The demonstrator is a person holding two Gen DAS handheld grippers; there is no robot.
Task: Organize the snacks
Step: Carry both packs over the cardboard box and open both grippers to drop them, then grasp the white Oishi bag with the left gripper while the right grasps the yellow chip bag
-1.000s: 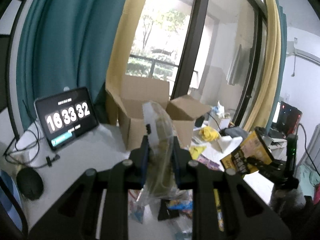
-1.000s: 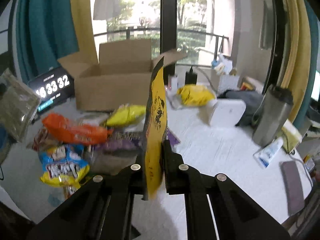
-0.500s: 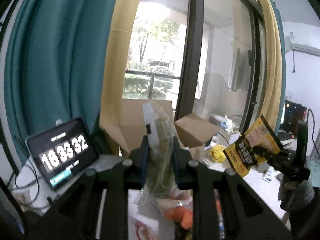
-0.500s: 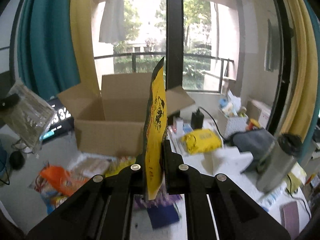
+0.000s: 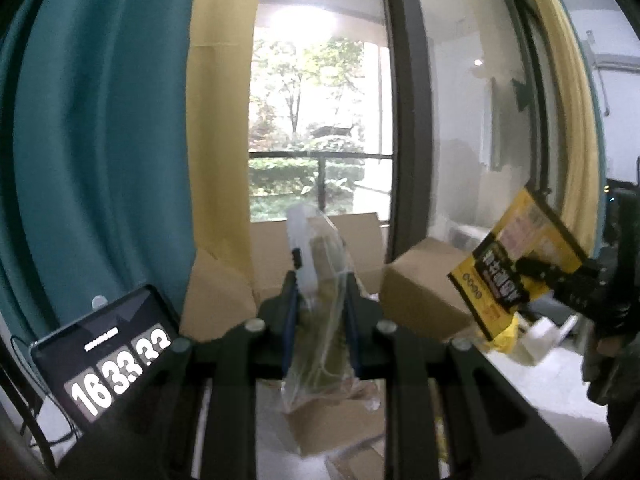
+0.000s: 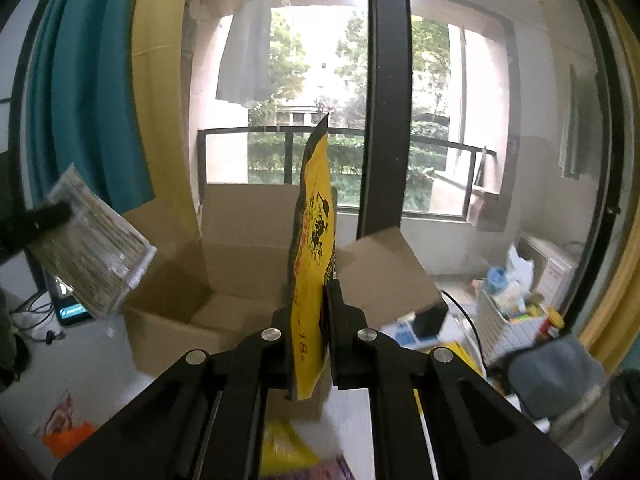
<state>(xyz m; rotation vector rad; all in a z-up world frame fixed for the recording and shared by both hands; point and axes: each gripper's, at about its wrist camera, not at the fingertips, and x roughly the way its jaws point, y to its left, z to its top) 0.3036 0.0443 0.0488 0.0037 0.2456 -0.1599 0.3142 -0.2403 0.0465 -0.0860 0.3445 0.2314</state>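
My left gripper [image 5: 320, 300] is shut on a clear snack bag [image 5: 324, 280] of greenish-brown contents, held upright just before the open cardboard box [image 5: 416, 292]. My right gripper [image 6: 310, 300] is shut on a yellow snack packet [image 6: 314, 236], edge-on and upright, above the near wall of the same box [image 6: 240, 264]. Across in the left wrist view the yellow packet [image 5: 520, 268] hangs at the right, pinched by the right gripper [image 5: 536, 270]. The clear bag [image 6: 92, 248] shows at the left of the right wrist view, beside the box's left flap.
A tablet clock [image 5: 108, 364] leans at the box's left. Loose snack packs [image 6: 68, 436] lie on the white table [image 6: 104, 352] near me. A white basket [image 6: 516, 316] of small items, a dark bag [image 6: 560, 376] and cables crowd the right. Curtains and a window stand behind.
Both grippers have risen and moved forward towards the box with their packets; the box now looms larger and the snack pile has slid low out of view.
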